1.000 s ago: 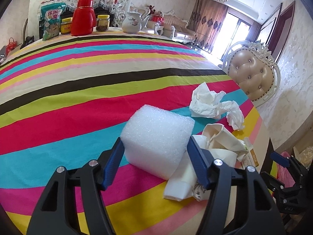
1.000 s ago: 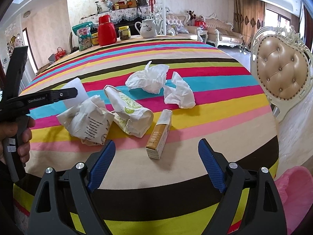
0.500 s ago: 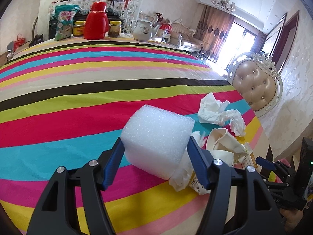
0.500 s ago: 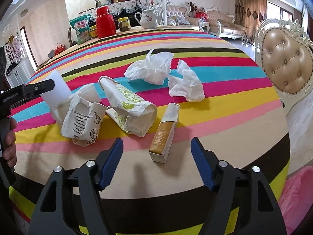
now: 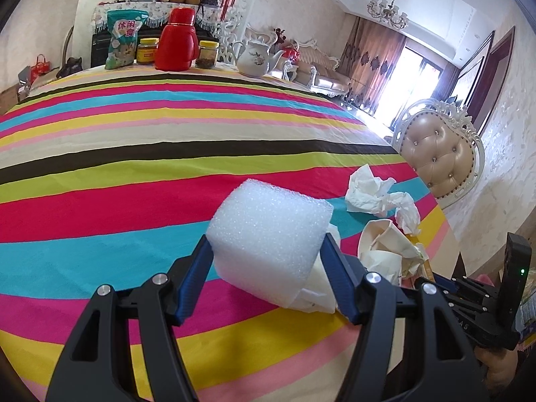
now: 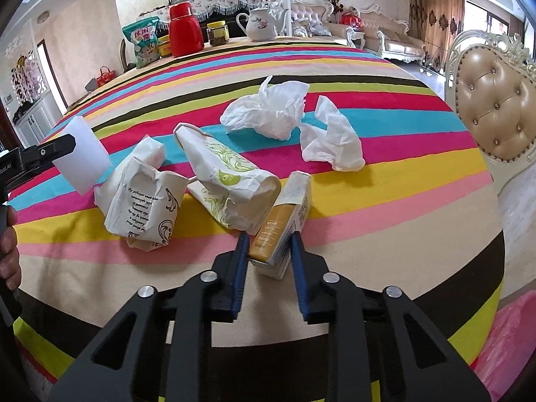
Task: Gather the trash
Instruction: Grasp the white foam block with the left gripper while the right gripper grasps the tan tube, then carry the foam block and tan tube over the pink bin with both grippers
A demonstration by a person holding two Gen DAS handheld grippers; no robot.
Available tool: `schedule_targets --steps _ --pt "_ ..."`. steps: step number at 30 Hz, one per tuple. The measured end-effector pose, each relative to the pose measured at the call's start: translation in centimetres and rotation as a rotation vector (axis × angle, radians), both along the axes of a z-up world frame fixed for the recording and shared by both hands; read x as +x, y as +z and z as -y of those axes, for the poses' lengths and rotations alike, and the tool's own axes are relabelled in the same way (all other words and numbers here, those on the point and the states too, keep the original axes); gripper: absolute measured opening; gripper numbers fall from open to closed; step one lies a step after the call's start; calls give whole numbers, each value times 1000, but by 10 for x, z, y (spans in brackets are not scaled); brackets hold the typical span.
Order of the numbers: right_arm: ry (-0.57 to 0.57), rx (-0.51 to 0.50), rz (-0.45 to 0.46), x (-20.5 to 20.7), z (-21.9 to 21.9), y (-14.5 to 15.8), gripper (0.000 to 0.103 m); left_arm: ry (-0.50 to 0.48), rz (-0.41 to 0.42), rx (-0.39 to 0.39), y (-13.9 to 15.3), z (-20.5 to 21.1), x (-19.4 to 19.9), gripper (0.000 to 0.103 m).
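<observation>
On the striped tablecloth lie two crumpled paper bags, two white tissues and a small orange-and-white box. My right gripper is closing on the near end of that box, and its blue pads touch both sides. My left gripper is shut on a white foam block, held a little above the cloth to the left of the bags. The foam block also shows at the left edge of the right wrist view.
A red thermos, a snack bag, jars and a teapot stand at the table's far edge. A padded chair is at the right. Something pink lies below the table's near right edge.
My right gripper has come forward and down onto the small box, and its jaws have narrowed from wide open to touching it. The left gripper has drifted slightly with the foam block still in it.
</observation>
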State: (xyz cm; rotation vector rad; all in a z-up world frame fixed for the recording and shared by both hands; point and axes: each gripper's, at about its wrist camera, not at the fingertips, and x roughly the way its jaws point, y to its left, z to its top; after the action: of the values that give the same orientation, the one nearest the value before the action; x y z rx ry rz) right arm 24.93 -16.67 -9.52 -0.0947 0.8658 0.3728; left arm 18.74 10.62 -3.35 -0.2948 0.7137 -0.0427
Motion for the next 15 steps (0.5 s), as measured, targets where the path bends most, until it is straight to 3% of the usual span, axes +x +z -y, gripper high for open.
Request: schedule_targets --steps 15 --pt "-16 12 19 -11 11 8 16 12 16 4 8 -3 -18 63"
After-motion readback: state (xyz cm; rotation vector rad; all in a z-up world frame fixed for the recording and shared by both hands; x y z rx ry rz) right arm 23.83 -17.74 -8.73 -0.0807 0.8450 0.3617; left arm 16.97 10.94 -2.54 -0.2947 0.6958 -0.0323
